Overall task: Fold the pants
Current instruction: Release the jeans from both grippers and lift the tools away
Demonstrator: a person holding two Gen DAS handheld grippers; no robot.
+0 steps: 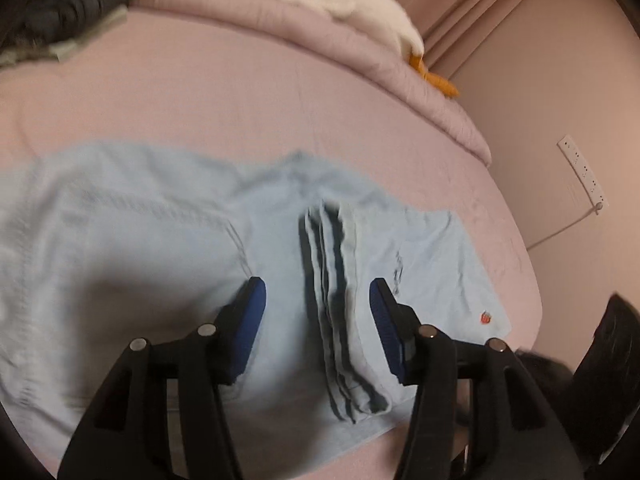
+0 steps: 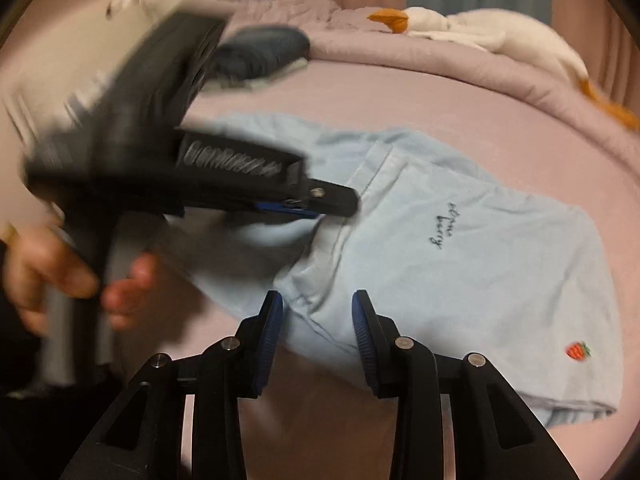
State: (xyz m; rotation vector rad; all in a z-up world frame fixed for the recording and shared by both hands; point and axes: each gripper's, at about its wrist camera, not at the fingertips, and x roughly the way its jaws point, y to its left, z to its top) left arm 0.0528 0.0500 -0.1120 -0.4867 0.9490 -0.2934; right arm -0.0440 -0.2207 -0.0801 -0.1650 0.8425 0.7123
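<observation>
Currently, notes by item:
Pants: light blue pants (image 2: 460, 264) lie flat on the pink bed (image 1: 240, 112), partly folded; dark stitched lettering (image 2: 442, 226) and a small red strawberry patch (image 2: 578, 350) face up.
Folded edge: in the left wrist view a stack of layered fabric edges (image 1: 340, 320) runs down the middle of the cloth, between the two fingers of that gripper.
Left gripper: left gripper (image 1: 318, 320) hangs over the pants, blue pads apart, gripping nothing; the cloth lies below the gap. In the right wrist view it is blurred, its tip (image 2: 320, 204) over the upper part of the pants.
Right gripper: right gripper (image 2: 318, 320) is above the near edge of the pants, fingers parted, nothing pinched between the pads.
Hand: a person's hand (image 2: 52, 272) grips the handle of the left gripper at the left of the right wrist view; blurred.
Bedding: a pink quilt (image 1: 360, 52) is bunched along the far side of the bed.
Toy: a white plush toy (image 2: 500, 36) with orange parts lies on the quilt.
Dark bundle: dark folded cloth (image 2: 260, 56) sits at the far corner of the bed.
Wall: a white power strip (image 1: 582, 172) with its cord is on the wall beside the bed.
</observation>
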